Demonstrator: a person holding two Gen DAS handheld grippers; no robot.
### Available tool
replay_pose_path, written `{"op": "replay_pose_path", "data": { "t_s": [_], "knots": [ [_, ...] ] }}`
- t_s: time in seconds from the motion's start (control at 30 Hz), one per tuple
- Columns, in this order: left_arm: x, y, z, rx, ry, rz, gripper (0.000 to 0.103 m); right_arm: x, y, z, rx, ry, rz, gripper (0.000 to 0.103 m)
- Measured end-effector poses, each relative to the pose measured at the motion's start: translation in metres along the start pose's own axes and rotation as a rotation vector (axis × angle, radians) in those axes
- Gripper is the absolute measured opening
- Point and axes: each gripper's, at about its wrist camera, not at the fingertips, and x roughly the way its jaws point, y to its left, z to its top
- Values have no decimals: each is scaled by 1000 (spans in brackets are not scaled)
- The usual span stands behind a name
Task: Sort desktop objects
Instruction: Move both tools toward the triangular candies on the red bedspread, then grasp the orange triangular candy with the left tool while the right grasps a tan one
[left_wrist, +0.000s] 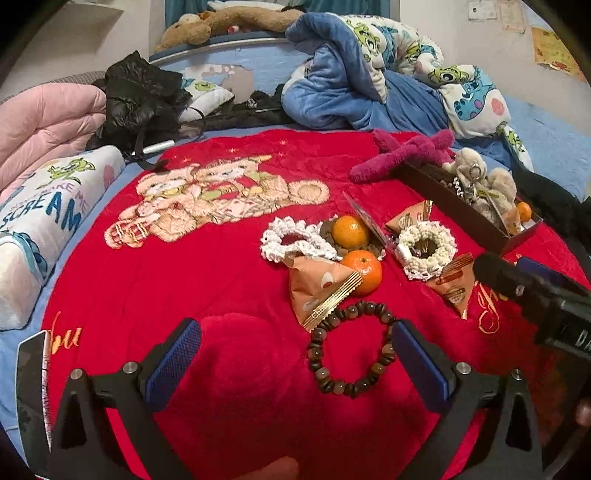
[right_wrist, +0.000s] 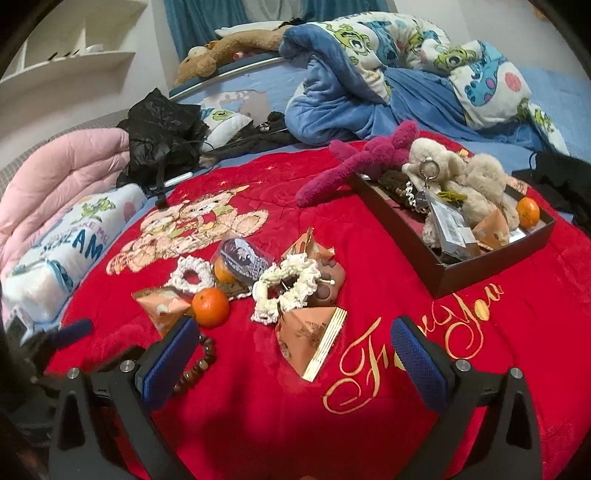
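Note:
On the red blanket (left_wrist: 229, 266) lies a brown bead bracelet (left_wrist: 351, 347), just inside the right finger of my open left gripper (left_wrist: 295, 354). Behind it sit two tangerines (left_wrist: 362, 271) (left_wrist: 350, 230), an orange snack packet (left_wrist: 320, 286) and two white crochet scrunchies (left_wrist: 295, 240) (left_wrist: 425, 246). My right gripper (right_wrist: 295, 350) is open and empty above the blanket; another snack packet (right_wrist: 312, 339) lies between its fingers, further off. A dark brown box (right_wrist: 458, 271) at the right holds plush toys (right_wrist: 458, 177), a keychain, a packet and a tangerine (right_wrist: 527, 211).
A magenta plush (right_wrist: 354, 162) leans over the box's far edge. A blue quilt (left_wrist: 354, 85), a black jacket (left_wrist: 144, 96), a pink duvet (left_wrist: 40, 125) and a printed pillow (left_wrist: 48, 214) ring the blanket. A phone (left_wrist: 33, 391) lies at the left edge.

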Motion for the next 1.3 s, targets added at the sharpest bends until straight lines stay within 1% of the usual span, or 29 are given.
{"op": "replay_pose_path", "data": {
  "t_s": [0.2,0.47,0.67,0.8,0.9,1.13,1.23,1.3],
  "knots": [
    [11,3,1,-10,21,10,103,5,0,6,15,1,8,103],
    [28,5,12,-9,57,-10,103,12,-9,6,26,20,12,103],
    [42,-2,26,42,62,11,103,20,-12,4,36,48,16,103],
    [57,-4,30,81,92,11,103,27,-13,3,32,66,11,103],
    [66,-3,31,101,105,30,103,36,-16,3,41,94,14,103],
    [80,4,32,67,140,-27,103,43,-20,0,60,123,25,103],
    [93,3,28,69,191,-27,103,50,-16,-2,36,148,14,103],
    [96,5,27,55,189,-39,103,58,-11,-5,5,177,-4,103]
  ]
}}
